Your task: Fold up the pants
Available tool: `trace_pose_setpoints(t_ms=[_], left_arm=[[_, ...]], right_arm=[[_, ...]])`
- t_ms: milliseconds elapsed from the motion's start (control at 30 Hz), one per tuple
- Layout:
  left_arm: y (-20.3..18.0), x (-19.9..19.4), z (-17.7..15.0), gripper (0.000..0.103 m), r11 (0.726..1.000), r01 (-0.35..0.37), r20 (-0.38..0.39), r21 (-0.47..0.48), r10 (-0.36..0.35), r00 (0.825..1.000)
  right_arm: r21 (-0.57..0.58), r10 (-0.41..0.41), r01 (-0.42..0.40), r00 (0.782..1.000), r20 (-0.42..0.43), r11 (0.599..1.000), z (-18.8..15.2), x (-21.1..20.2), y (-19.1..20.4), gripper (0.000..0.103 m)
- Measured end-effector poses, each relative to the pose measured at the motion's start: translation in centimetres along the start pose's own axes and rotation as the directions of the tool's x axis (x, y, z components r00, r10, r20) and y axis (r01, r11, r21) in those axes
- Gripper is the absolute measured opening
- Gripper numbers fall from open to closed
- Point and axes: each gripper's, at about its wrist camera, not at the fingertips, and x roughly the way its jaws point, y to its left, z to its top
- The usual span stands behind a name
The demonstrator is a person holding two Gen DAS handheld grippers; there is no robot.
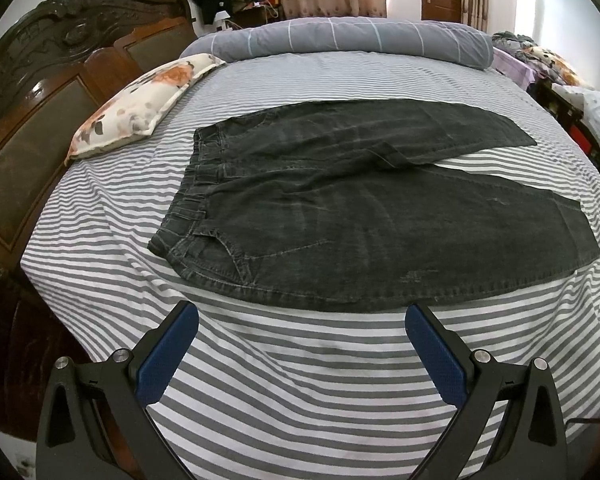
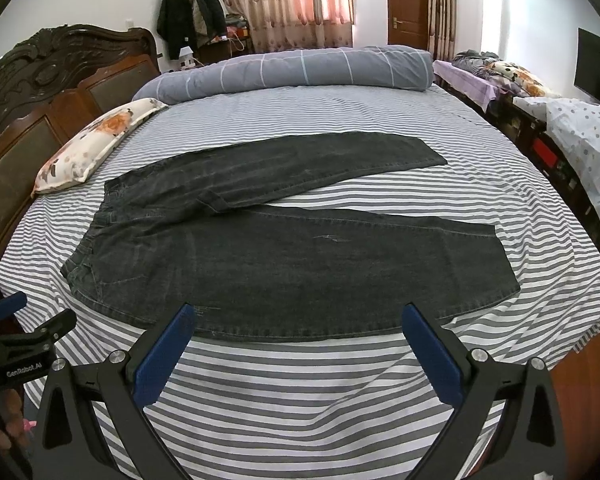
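My left gripper (image 1: 302,316) hovers low over the striped bed (image 1: 284,392), jaws spread wide and empty, just short of the dark pants (image 1: 340,216). My right gripper (image 2: 300,318) does likewise, jaws parted, holding nothing. The pants lie flat, waistband left, legs splayed right. A floral pillow (image 1: 140,100) sits far left by the headboard (image 1: 40,92).

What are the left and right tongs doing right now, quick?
Left tongs: open, holding nothing, above the striped bedsheet near the dark grey denim pants.
Right tongs: open, holding nothing.
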Motion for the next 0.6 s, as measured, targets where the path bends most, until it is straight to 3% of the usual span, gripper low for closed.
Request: trace_pose_setpoints(t_ms=[267, 600], left_arm=[[2.3, 0.6, 2.2, 0.102, 1.000, -0.013, 0.050, -0.017, 0.014, 0.999], [8.3, 4.1, 8.2, 0.102, 0.999, -0.031, 0.105, -0.033, 0.034, 0.994]], right_arm=[[0.023, 0.028, -0.028, 1.000, 0.009, 0.999, 0.3, 0.2, -0.9, 0.102], [-0.007, 0.056, -0.056, 0.998, -0.029, 0.998, 3.2, 2.6, -1.2, 0.102]])
